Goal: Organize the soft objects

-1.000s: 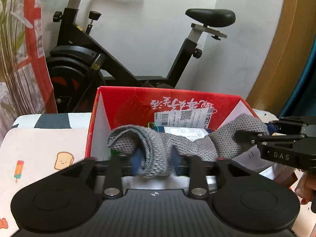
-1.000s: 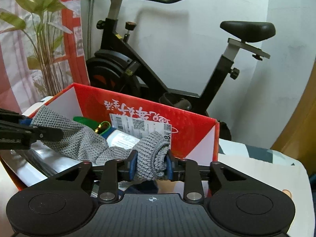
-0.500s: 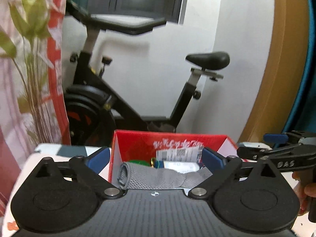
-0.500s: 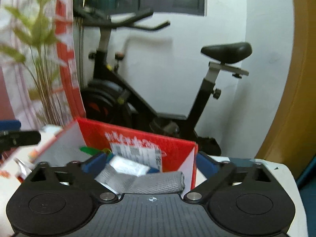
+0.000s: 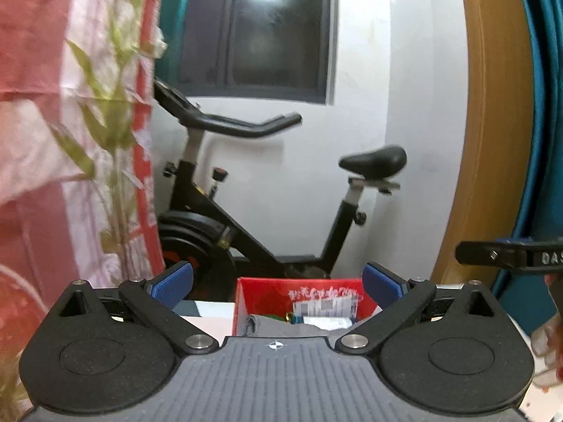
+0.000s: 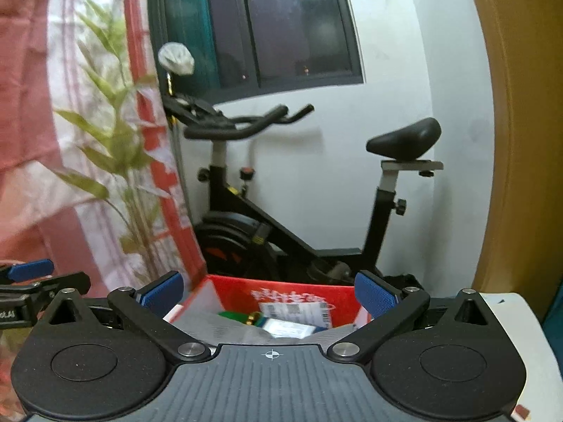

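left gripper (image 5: 276, 283) is released, its 2 fingers spread with nothing between. beyond it, the grey knit cloth (image 5: 278, 327) lies in the red box (image 5: 299, 290). right gripper (image 6: 269, 290) is likewise released and empty.

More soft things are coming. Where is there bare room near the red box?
Bare tabletop left of the red box, and tabletop right of it. Inside is crowded: grey knit cloth, labelled packet, green item.
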The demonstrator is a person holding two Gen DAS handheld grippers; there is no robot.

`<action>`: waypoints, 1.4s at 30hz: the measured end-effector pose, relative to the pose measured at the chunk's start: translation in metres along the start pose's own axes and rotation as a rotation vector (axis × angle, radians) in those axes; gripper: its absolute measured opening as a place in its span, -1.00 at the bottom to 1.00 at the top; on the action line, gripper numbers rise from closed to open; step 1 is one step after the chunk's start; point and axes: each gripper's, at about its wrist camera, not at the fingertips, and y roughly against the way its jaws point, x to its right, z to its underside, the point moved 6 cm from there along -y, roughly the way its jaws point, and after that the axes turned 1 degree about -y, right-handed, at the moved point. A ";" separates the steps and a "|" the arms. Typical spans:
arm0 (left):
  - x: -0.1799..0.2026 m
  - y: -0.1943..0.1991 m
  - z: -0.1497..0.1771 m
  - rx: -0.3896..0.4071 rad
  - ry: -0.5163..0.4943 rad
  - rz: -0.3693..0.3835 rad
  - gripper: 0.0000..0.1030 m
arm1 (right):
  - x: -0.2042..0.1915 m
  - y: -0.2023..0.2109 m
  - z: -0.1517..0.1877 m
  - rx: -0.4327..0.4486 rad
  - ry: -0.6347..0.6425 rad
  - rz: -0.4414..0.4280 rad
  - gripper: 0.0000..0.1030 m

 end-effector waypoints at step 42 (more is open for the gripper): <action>0.010 0.155 -0.005 0.059 -0.012 -0.086 1.00 | -0.069 0.171 0.019 0.114 0.041 0.055 0.99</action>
